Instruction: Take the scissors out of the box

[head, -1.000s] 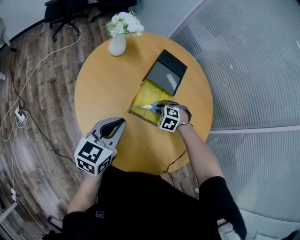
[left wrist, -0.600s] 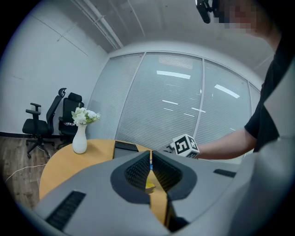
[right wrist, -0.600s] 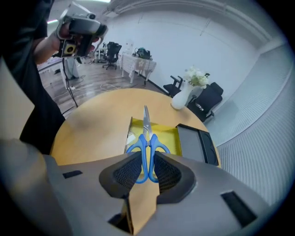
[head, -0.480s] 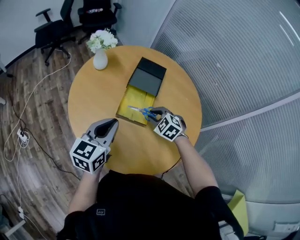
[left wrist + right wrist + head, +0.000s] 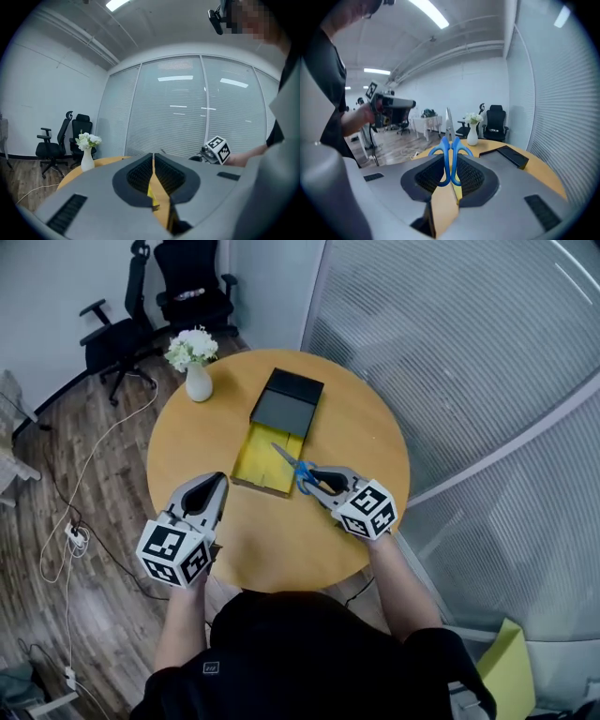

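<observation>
Head view overhead, gripper views level, sharing table (image 5: pixel 279 538)

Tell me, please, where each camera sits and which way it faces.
Head view: on the person's head, looking steeply down at the table, box, torso, both forearms, left gripper and right gripper.
Left gripper view: on the left gripper, looking along its shut jaws across the table to the glass wall; torso at right.
Right gripper view: on the right gripper, looking along jaws shut on the scissors toward a chair; torso at left.
Shared: both gripper views show the vase.
</observation>
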Tool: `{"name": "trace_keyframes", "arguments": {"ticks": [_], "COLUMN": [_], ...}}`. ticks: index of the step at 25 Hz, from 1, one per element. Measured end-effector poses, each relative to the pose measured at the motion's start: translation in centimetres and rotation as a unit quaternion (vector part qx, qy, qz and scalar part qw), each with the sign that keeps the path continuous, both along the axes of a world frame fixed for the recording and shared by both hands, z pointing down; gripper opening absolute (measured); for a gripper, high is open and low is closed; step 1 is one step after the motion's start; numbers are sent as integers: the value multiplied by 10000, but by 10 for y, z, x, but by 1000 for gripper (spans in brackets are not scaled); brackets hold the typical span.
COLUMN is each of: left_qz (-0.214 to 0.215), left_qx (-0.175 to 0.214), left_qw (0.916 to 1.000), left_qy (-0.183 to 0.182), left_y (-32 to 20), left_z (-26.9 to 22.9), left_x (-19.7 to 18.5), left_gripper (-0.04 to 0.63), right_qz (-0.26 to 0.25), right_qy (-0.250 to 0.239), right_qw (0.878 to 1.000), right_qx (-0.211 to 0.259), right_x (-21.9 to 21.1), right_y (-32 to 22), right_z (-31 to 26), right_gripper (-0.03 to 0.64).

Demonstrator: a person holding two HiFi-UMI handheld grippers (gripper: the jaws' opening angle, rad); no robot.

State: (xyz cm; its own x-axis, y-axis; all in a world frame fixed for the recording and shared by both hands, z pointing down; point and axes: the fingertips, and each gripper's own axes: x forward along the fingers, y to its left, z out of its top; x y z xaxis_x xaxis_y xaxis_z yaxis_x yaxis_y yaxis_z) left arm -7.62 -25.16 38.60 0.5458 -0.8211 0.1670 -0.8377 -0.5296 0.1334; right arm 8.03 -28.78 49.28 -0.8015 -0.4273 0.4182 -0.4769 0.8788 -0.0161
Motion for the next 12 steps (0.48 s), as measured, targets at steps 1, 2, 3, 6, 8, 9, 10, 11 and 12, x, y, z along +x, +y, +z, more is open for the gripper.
{"name": "trace_keyframes", "arguments": {"ticks": [1,2,3,6,8,9,10,11,12], "left_qz": [60,128,202,440,575,620,650,665,668], "left_qx": [8,17,26,47,60,67,74,82,93], "left_qw": [10000,9999,9998,9989,9981,9978,9976,9974,9974], "left_qy": [-13,-22,-36,-130,-201,-224,-238,-249,-264], "left_y": [2,4,6,12,17,18,19,21,21], "left_z": [-2,-3,-5,-8,-10,-12,-13,-14,-15], "left_x": [9,18,28,53,66,70,72,74,74], "left_gripper": [25,25,25,25,25,25,25,25,25], "right_qz": [47,104,172,355,457,511,563,603,623], "right_qy": [-293,-556,-802,-1587,-1992,-2099,-2138,-2123,-2070], "right_qw": [9996,9984,9966,9866,9789,9764,9752,9753,9762], "right_qx": [-14,-22,-31,-95,-68,-20,46,122,201], "right_x": [7,15,22,43,54,59,63,66,69], "right_y": [6,10,14,27,36,39,43,46,48], "right_z": [-11,-22,-31,-55,-69,-74,-77,-79,-80], "right_gripper": [98,98,98,98,98,98,98,98,98]}}
